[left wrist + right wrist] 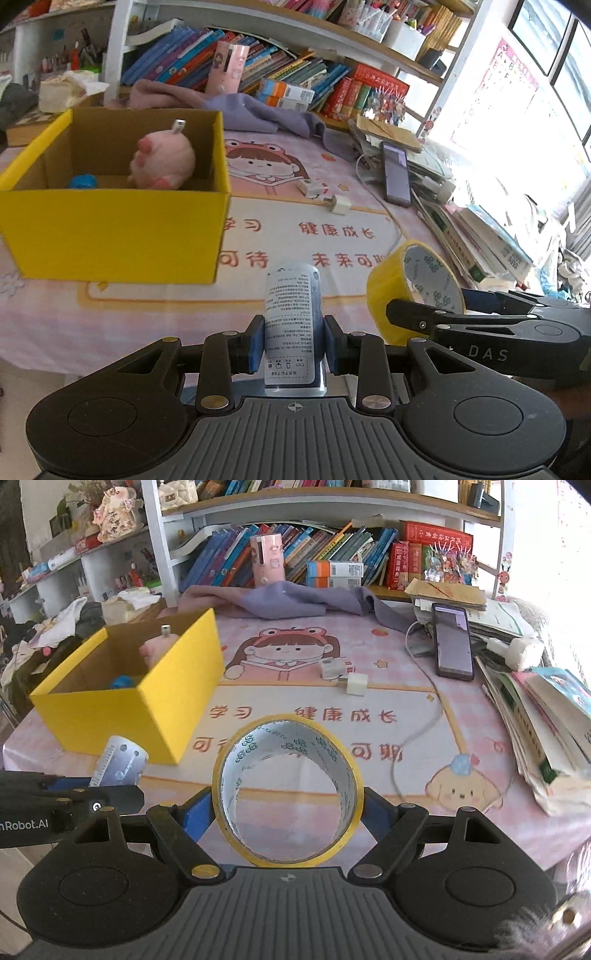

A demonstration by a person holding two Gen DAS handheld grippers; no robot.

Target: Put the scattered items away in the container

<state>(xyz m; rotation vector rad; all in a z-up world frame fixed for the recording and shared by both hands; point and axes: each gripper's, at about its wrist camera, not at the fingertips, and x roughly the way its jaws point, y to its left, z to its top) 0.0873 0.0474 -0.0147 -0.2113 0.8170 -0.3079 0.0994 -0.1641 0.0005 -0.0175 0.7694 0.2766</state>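
Now my left gripper point(294, 341) squeezes a small white bottle point(293, 325), and my right gripper point(289, 808) hugs a yellow tape roll point(288, 790). Both float above the pink mat point(369, 738), near the yellow box point(110, 232) with a pink plush toy point(162, 162) inside.

Right tongs point(289, 805) clamp the tape roll point(236, 775); yellow box point(122, 712) sits ahead-left; chargers point(345, 674) beyond

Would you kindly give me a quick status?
Left gripper shut on bottle. Right gripper shut on tape roll. Yellow box ahead-left, path unobstructed.
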